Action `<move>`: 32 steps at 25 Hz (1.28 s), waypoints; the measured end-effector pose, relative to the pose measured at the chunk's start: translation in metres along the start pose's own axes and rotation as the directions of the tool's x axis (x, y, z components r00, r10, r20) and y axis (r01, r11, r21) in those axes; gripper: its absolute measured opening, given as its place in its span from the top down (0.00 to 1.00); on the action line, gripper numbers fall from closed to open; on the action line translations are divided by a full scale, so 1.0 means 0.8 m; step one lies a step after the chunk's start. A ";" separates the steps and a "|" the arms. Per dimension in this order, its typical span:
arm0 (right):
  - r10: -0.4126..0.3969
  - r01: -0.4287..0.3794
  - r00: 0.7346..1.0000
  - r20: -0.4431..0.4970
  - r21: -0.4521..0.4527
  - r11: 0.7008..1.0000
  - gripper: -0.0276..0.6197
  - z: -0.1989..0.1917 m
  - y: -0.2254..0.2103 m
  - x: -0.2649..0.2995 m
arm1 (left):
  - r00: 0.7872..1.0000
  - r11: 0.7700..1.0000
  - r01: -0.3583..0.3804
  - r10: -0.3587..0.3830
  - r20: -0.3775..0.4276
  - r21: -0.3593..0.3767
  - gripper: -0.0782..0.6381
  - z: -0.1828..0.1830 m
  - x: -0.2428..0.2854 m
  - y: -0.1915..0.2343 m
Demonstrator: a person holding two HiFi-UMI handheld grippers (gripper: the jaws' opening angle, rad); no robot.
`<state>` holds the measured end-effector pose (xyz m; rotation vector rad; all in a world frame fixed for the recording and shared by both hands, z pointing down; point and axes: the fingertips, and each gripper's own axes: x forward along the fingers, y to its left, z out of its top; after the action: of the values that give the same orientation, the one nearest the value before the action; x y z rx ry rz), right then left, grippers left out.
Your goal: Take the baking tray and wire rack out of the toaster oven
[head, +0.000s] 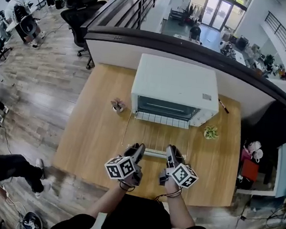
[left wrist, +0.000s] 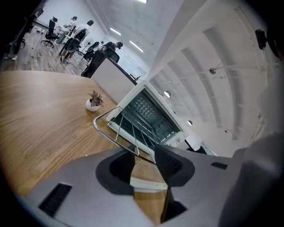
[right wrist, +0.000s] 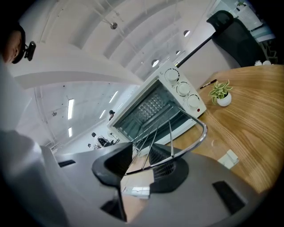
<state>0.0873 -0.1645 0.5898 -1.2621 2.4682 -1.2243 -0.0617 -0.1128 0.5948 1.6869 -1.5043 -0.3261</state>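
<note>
The white toaster oven stands at the back of the wooden table with its door folded down flat. The wire rack hangs level over the open door, its far end at the oven mouth. My left gripper is shut on the rack's near rim at the left, and my right gripper on the same rim at the right. In the left gripper view the rim crosses the jaw tips. The right gripper view shows the rim crossing those tips. I cannot make out a baking tray in the oven cavity.
The door's white handle lies just under the grippers. A small brown potted plant sits left of the oven, a green one to its right, and a pen behind that. A curved wall backs the table.
</note>
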 end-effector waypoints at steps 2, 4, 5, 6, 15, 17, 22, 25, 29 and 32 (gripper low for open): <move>0.012 -0.012 1.000 -0.013 -0.010 1.000 0.76 -0.010 0.013 0.004 | 1.000 1.000 -0.008 0.008 0.017 -0.006 0.69 0.006 -0.014 0.009; 0.029 -0.030 0.999 -0.032 -0.021 0.999 0.76 -0.020 0.027 0.009 | 0.999 1.000 -0.022 0.023 0.038 -0.016 0.69 0.011 -0.029 0.020; 0.040 -0.041 0.998 -0.043 -0.027 0.999 0.76 -0.026 0.035 0.013 | 0.998 0.999 -0.031 0.032 0.049 -0.023 0.69 0.014 -0.037 0.027; 0.051 -0.053 0.997 -0.054 -0.032 0.998 0.76 -0.033 0.043 0.017 | 0.997 0.999 -0.041 0.042 0.060 -0.031 0.69 0.017 -0.045 0.034; 0.166 -0.178 0.966 -0.198 -0.047 0.983 0.76 -0.115 0.128 0.061 | 0.969 0.982 -0.160 0.176 0.173 -0.104 0.69 0.049 -0.139 0.111; 0.191 -0.209 0.952 -0.238 -0.052 0.977 0.76 -0.134 0.148 0.070 | 0.957 0.974 -0.188 0.211 0.199 -0.127 0.69 0.056 -0.162 0.128; 0.235 -0.266 0.915 -0.328 -0.052 0.963 0.76 -0.181 0.190 0.087 | 0.926 0.951 -0.250 0.290 0.243 -0.183 0.69 0.064 -0.213 0.166; 0.249 -0.290 0.892 -0.379 -0.054 0.956 0.76 -0.207 0.205 0.095 | 0.908 0.936 -0.275 0.329 0.259 -0.221 0.69 0.063 -0.236 0.186; 0.260 -0.314 0.861 -0.438 -0.055 0.948 0.75 -0.236 0.219 0.102 | 0.886 0.914 -0.303 0.374 0.272 -0.271 0.69 0.056 -0.259 0.207; 0.263 -0.327 0.840 -0.475 -0.055 0.944 0.75 -0.254 0.228 0.106 | 0.872 0.897 -0.321 0.405 0.276 -0.304 0.69 0.052 -0.273 0.221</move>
<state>-0.1694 -0.0421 0.6183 -0.6084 2.9754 -1.4224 -0.2674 0.0815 0.6248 1.1531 -1.9054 -0.5900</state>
